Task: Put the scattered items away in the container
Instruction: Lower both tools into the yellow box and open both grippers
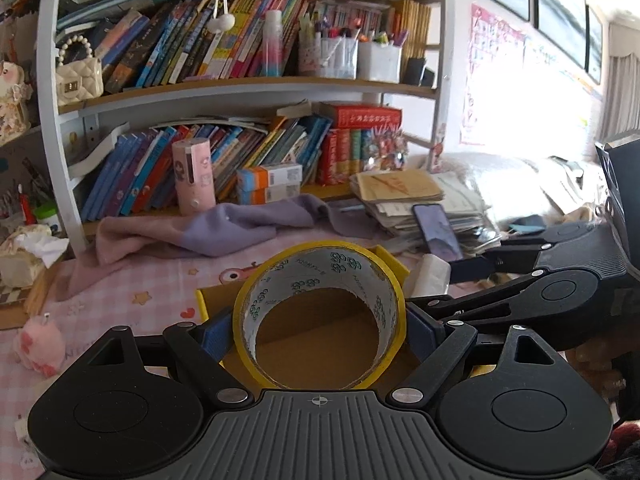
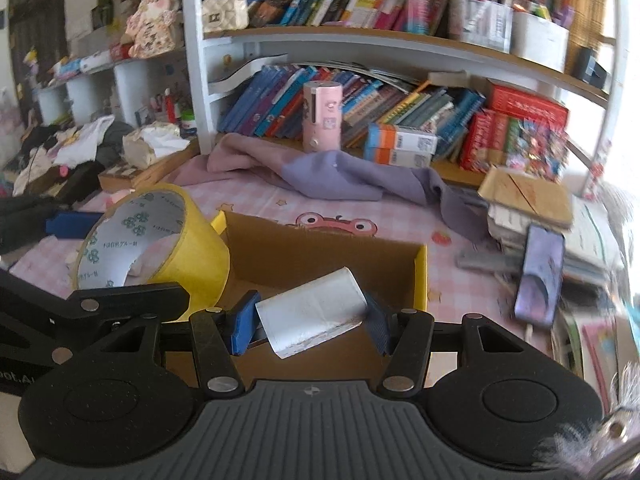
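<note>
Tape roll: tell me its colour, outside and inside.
Tape roll: yellow outside, grey-white inside with a green printed pattern. Right wrist view shows it best.

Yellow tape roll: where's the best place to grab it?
Across its outer yellow wall, one pad on each side, as the left gripper holds the yellow tape roll now. The wall is flat-sided and wide, and the hollow middle faces forward, so coming from behind its edge gives both pads firm contact.
</note>
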Demonstrator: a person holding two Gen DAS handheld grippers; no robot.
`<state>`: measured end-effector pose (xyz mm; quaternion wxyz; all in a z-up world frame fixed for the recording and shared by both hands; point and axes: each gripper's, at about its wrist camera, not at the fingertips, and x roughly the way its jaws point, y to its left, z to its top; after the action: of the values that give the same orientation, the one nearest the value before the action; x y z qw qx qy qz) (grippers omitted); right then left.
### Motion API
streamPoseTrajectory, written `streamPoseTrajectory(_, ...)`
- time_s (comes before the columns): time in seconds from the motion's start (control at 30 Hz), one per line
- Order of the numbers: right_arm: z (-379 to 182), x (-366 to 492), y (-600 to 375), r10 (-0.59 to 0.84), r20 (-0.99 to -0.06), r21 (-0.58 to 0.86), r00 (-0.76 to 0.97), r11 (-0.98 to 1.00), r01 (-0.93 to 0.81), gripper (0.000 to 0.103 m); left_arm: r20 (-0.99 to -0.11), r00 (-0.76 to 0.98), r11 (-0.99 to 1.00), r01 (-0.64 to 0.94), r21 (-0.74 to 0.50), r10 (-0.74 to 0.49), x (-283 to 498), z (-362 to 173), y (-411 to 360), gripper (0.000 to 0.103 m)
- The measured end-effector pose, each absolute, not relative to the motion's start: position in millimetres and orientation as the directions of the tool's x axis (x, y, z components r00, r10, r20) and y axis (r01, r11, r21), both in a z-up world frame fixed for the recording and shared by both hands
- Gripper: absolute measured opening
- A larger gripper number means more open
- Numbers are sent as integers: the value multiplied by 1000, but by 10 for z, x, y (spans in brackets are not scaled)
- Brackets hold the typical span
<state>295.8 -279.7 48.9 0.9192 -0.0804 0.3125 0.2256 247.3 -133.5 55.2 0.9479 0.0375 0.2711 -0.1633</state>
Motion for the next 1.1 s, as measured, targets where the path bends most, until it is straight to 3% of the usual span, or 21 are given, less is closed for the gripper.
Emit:
streamPoseTrajectory(0.27,63,3447,-2692,360,-677,-179,642,766,-618,53,-611,760,915,377,141,-219,2916,309,-1560,87)
streamPoseTrajectory(0.47,-345,3576,-2537,343,-714,-416,611,493,-764,53,-692,703,828,478,293,-161,3146,46,-1650,87)
streamPoseTrajectory(0.73,-597,3803,-2422,323,-795,-434,513,287,-854,53,-787,597,702,628,336,-158,3465,-311,-1810,87)
streamPoseTrajectory(1.1,-595,4015,-2400,287,-826,-386,486,342,-857,56,-833,550,665,645,376,-63,3670,-536,-1843,88)
